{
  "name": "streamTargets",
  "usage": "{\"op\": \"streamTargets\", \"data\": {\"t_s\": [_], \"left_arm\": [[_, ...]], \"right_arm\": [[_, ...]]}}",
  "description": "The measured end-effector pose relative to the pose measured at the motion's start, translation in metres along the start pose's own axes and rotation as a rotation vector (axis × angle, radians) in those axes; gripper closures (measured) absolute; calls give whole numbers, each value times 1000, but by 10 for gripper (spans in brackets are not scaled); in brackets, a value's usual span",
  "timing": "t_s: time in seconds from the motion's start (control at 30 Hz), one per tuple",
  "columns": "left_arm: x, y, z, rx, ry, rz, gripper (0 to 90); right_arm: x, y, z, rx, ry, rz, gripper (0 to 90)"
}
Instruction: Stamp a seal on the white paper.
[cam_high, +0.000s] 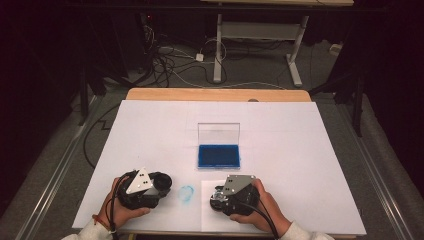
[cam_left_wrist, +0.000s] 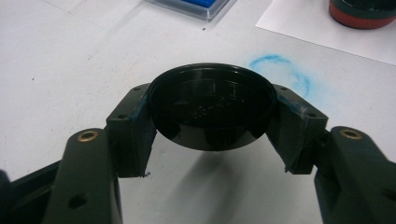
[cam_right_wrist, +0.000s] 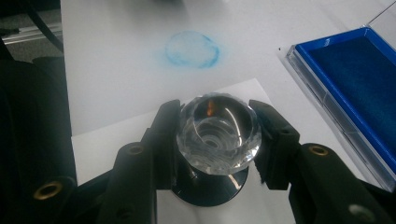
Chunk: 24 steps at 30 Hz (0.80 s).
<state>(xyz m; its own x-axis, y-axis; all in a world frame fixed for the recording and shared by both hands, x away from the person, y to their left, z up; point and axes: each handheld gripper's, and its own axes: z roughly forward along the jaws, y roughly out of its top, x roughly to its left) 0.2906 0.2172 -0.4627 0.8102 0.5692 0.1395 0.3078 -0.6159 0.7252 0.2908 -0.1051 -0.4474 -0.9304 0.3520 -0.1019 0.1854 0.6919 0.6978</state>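
With my left gripper clamped on the black cap lower left and my right gripper gripping the stamp, the ink pad lies just above the stamp, mid-frame.

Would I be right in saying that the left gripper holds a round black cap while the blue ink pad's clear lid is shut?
Not quite: the clear lid stands open, upright behind the blue ink pad, as the high view shows. The left gripper does hold the round black cap.
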Motion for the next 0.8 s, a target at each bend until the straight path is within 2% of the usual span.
{"op": "streamTargets", "data": {"t_s": [0.2, 0.6, 0.8], "left_arm": [[0, 0, 0, 1, -2, 2, 368], [0, 0, 0, 1, -1, 3, 368], [0, 0, 0, 2, -2, 3, 368]], "right_arm": [[4, 1, 0, 9, -24, -7, 572], [5, 1, 0, 13, -33, -10, 572], [2, 0, 0, 6, -13, 0, 571]]}}
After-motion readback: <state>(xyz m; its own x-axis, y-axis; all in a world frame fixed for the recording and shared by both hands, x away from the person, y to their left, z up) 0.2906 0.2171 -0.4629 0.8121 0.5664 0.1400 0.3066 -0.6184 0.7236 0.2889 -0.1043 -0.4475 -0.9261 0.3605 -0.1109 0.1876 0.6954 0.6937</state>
